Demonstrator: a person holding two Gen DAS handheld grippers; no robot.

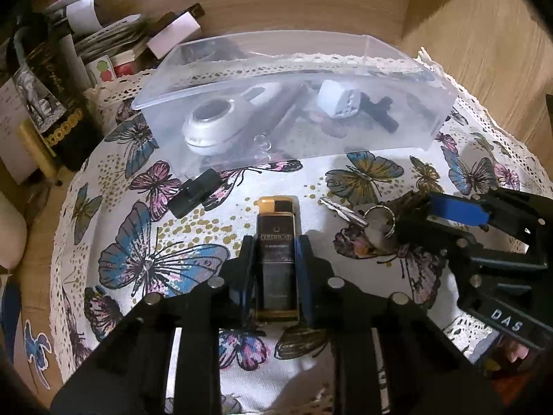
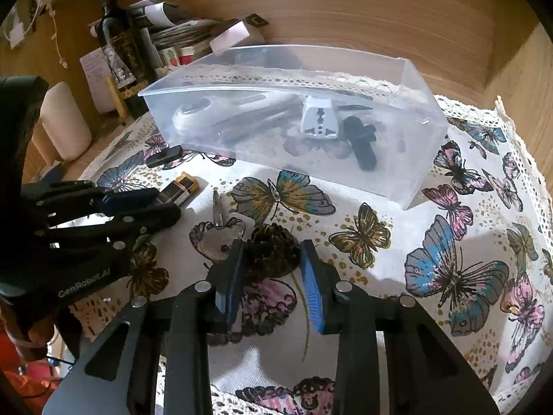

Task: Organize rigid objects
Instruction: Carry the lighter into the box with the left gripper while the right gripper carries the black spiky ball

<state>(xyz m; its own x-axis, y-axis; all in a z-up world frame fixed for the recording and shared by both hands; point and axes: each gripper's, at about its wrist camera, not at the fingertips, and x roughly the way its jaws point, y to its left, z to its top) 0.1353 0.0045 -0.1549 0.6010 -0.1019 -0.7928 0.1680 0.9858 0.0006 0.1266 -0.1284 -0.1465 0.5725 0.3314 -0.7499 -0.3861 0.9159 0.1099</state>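
Note:
My left gripper (image 1: pixel 275 242) is shut on a black and gold lighter (image 1: pixel 276 252) that lies on the butterfly tablecloth; it also shows in the right wrist view (image 2: pixel 181 188). My right gripper (image 2: pixel 273 252) stands around a dark ridged keychain fob (image 2: pixel 271 250), its pads beside the fob, a gap showing on the right. The fob is joined by a ring to silver keys (image 2: pixel 221 233). The clear plastic box (image 1: pixel 408 138) behind holds a silver round device (image 1: pixel 212 126), a white plug adapter (image 1: pixel 337 98) and a black holder (image 1: pixel 380 110).
A small black clip (image 1: pixel 195 192) lies on the cloth by the box's front left corner. A dark wine bottle (image 2: pixel 121 45), papers and a white candle (image 2: pixel 65 121) stand at the left. Wooden walls close the back and right.

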